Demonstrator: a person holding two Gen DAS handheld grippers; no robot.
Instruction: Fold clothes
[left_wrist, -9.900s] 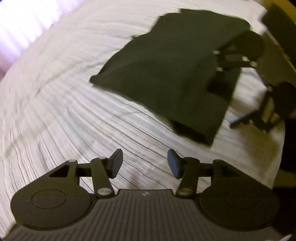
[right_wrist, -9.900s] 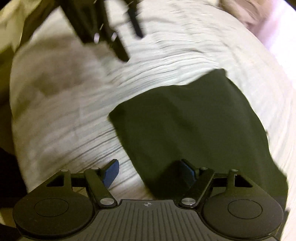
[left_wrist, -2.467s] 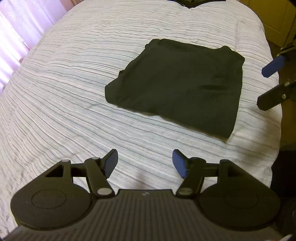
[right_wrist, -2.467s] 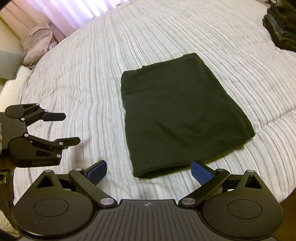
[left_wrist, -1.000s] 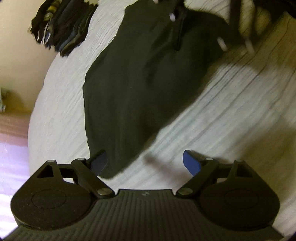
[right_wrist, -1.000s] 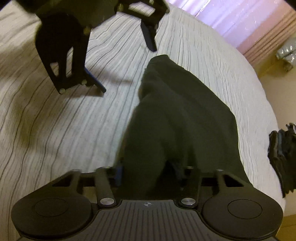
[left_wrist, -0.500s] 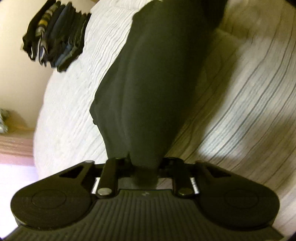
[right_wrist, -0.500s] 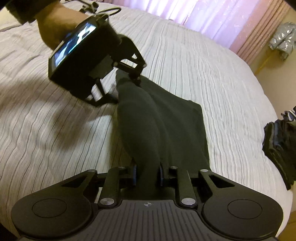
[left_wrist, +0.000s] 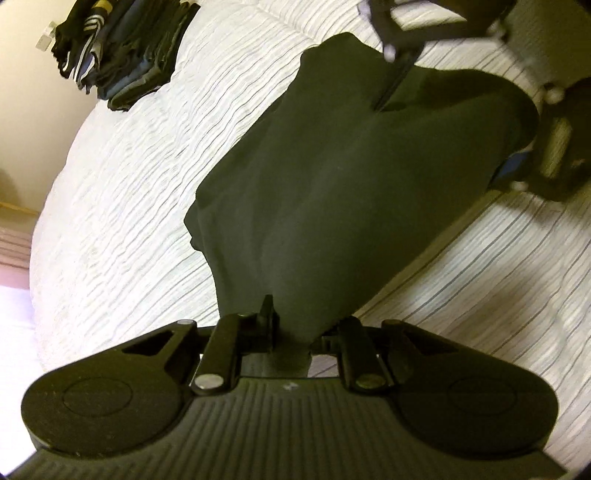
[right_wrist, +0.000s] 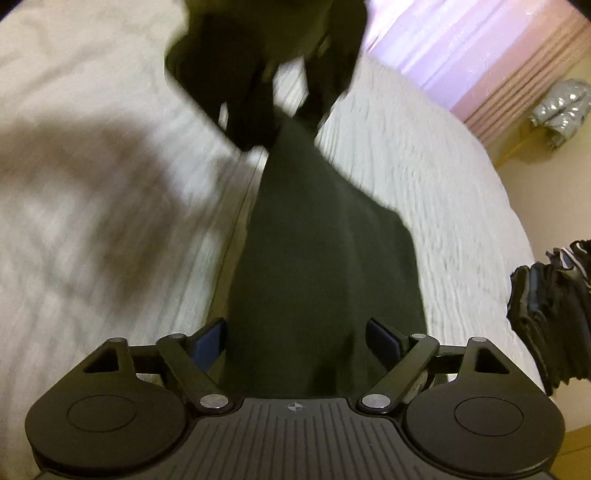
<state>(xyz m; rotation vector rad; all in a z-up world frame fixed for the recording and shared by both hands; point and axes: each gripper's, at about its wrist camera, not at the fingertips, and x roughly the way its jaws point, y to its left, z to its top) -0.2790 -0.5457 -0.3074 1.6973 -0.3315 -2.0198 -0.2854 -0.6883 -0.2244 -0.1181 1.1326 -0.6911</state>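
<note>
The folded dark garment (left_wrist: 351, 184) lies across the striped bedspread (left_wrist: 129, 184). My left gripper (left_wrist: 295, 328) is shut on its near edge. In the right wrist view the garment (right_wrist: 325, 258) runs away between the spread fingers of my right gripper (right_wrist: 295, 339), which is open, its blue pads on either side of the cloth. The right gripper shows in the left wrist view (left_wrist: 524, 162) at the garment's far end. The left gripper shows blurred in the right wrist view (right_wrist: 266, 122) at the far end.
A stack of folded dark clothes (left_wrist: 122, 51) sits at the far edge of the bed, also at the right in the right wrist view (right_wrist: 554, 306). Pink curtains (right_wrist: 461, 48) hang behind the bed. A silvery item (right_wrist: 557, 107) lies by the wall.
My right gripper has opened and let go of the garment's end. My left gripper stays shut on the other end. The garment has spread wider on the bed.
</note>
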